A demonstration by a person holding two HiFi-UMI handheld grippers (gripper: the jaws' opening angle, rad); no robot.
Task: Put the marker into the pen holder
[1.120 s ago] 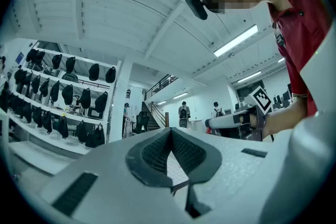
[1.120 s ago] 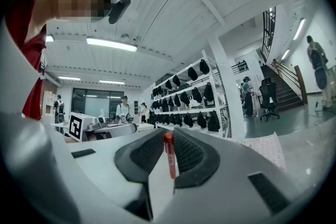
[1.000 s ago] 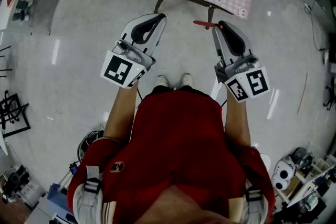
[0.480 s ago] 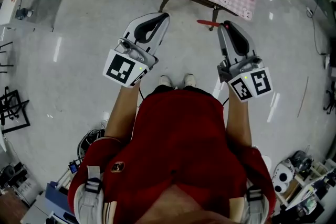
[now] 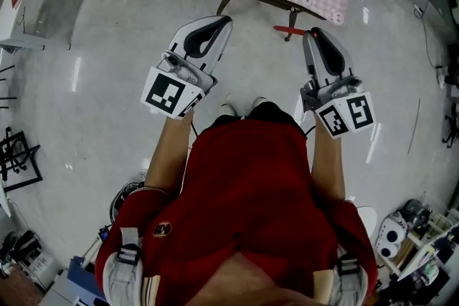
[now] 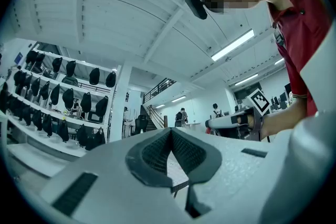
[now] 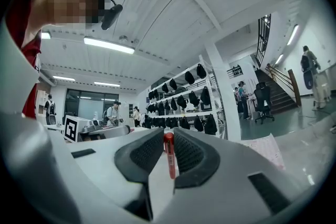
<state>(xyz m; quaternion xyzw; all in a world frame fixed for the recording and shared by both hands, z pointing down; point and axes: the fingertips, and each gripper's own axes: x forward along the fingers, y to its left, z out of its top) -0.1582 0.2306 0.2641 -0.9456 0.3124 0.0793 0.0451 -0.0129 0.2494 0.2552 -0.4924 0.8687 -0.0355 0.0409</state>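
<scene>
Change from earlier frame minimal: jaws of left gripper (image 5: pixel 223 19) closed, empty; those of right gripper (image 5: pixel 310 32) clamped on slim red plastic marker (image 5: pixel 285 29), long axis crosswise to jaws, free end pointed left.

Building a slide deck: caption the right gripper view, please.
Right claw clamped on a red marker, shelves of dark bags behind.

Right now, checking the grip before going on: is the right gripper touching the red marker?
Touching. The right gripper view shows the red marker pinched between the two dark pads of the right gripper, with no gap on either side.
</scene>
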